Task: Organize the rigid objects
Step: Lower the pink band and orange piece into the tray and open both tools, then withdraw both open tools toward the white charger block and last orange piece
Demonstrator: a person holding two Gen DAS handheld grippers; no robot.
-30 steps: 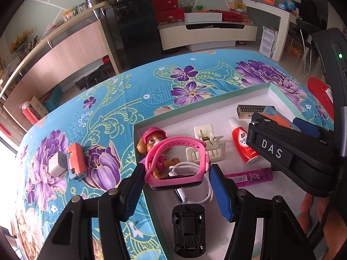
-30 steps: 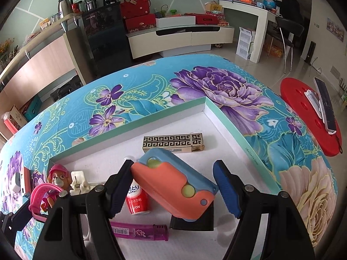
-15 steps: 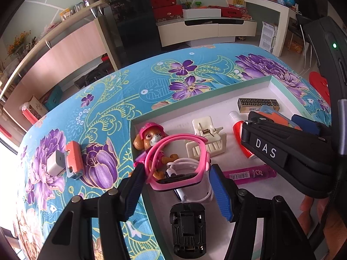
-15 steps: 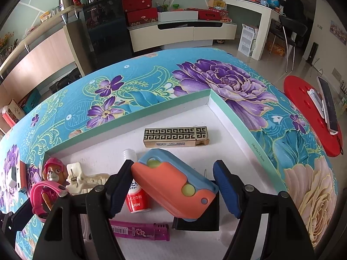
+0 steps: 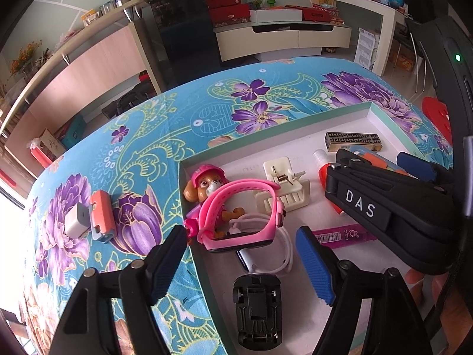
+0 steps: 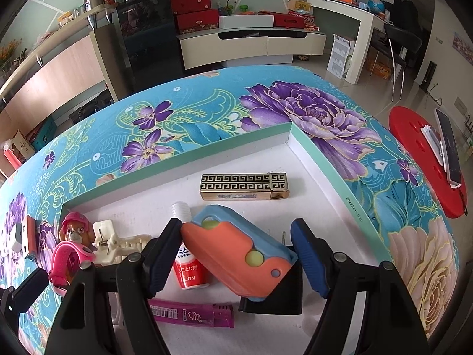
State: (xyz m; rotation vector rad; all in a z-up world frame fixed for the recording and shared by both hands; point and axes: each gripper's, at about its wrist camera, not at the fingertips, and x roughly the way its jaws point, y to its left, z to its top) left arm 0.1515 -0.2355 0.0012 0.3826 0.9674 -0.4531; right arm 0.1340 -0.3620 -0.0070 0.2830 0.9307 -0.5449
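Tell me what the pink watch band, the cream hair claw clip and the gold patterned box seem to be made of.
Pink watch band: likely soft silicone or rubber, with a smooth matte loop that holds its curve. Cream hair claw clip: hard glossy plastic with moulded teeth and a bare metal coil spring. Gold patterned box: probably printed card, given its flat faces and sharp edges, with a metallic gold sheen.

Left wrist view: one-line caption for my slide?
Left tongs opening around the pink watch, which rests on the toy pup in the white tray.
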